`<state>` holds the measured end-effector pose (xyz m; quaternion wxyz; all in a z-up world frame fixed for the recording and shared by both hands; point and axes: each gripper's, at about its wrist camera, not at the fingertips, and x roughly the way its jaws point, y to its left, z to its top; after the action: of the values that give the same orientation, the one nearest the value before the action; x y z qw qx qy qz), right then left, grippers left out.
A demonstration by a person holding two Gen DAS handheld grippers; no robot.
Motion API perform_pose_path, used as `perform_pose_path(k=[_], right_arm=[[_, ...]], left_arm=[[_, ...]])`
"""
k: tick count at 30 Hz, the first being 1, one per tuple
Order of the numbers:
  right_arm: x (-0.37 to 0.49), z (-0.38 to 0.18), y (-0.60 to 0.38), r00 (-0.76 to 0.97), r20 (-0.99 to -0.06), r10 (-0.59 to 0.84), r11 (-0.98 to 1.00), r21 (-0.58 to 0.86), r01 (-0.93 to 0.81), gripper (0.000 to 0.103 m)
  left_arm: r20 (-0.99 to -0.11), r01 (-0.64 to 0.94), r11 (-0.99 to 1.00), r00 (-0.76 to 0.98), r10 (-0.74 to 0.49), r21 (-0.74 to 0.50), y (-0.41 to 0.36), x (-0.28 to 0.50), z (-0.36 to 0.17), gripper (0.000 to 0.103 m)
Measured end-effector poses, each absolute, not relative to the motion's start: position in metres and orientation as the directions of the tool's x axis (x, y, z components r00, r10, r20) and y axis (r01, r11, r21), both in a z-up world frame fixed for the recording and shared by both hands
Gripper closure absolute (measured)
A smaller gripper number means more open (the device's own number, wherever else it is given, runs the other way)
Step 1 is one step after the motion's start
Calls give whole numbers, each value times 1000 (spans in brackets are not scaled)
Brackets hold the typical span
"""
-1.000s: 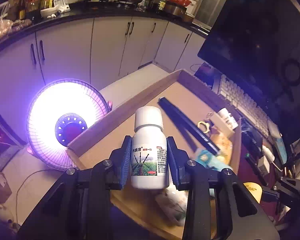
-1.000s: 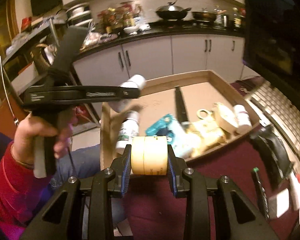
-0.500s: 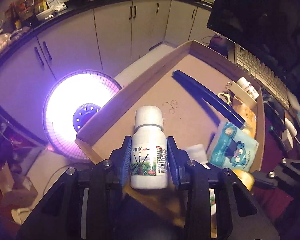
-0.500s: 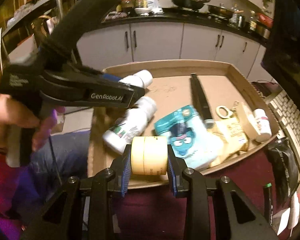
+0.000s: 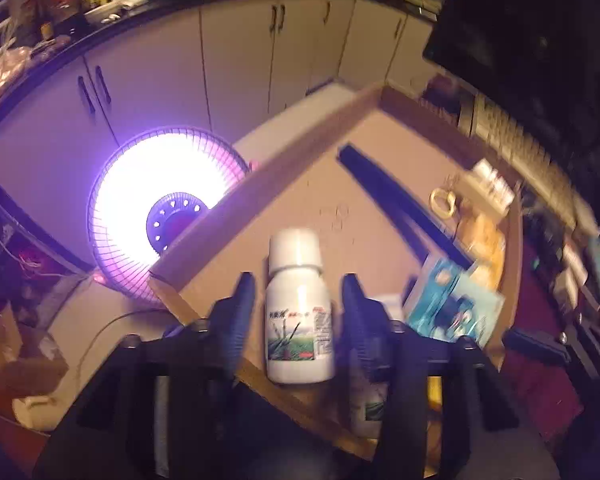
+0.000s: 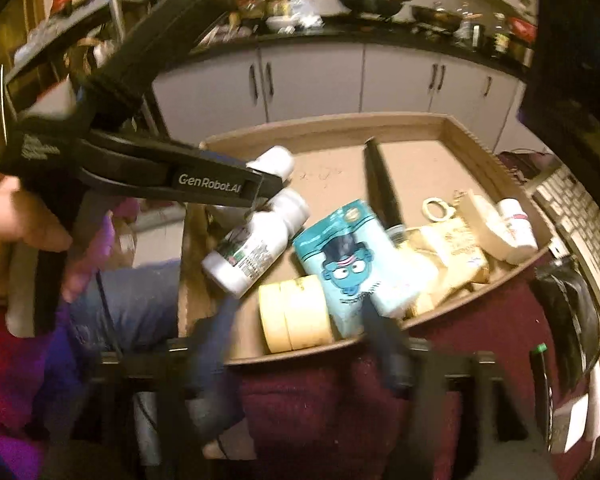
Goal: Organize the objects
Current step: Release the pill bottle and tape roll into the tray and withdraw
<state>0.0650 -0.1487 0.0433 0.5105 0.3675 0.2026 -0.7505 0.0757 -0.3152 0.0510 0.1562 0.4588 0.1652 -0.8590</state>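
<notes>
My left gripper [image 5: 298, 308] hangs over the near corner of the cardboard box [image 5: 260, 176]. Its jaws are opening, and a white labelled bottle [image 5: 300, 312] stands between them with a gap on each side. The right wrist view shows that gripper [image 6: 260, 192] in a person's hand, the bottle's cap [image 6: 276, 160] just behind its tip. My right gripper [image 6: 296, 332] is opening wide at the box's near rim [image 6: 440, 316]. A yellow tape roll [image 6: 296, 316] lies between its fingers inside the rim, free of both pads. A second white bottle [image 6: 256, 248] lies in the box.
In the box lie a blue cartoon pouch [image 6: 348, 264], a long black object [image 6: 380, 188], yellow packets [image 6: 456, 252] and a small white bottle [image 6: 516, 220]. A glowing round heater [image 5: 164, 216] stands on the floor to the left. A keyboard [image 6: 580, 220] sits right, on dark red cloth [image 6: 340, 400].
Both grippers' jaws have spread apart. The white bottle is no longer pinched by the left one. The tape roll has left the right pads and lies in the box.
</notes>
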Motion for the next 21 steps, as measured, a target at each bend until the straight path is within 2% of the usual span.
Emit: perform_pose_path(k=[7,14,17,21], right_arm=[[54,68,-77,-274,-680,-680,-479,129,868,30],[20,71,20,-492,-655,-574,-705,89,704,28],[14,75,48,-572,-648,-503,-777,50,627,28],[21,80,75,-640,-635,-434,-824,-8,566,28]], left_arm=[[-742,345,-885,-670,1,-313,-307,78,74,48],[-682,161,-908,-712,164,-386,-231,61,98,44],[-695,70,-921,-678,238,-383,-181,45,96,44],[-758,36,-936,-599,260,-350,-121,11,75,44]])
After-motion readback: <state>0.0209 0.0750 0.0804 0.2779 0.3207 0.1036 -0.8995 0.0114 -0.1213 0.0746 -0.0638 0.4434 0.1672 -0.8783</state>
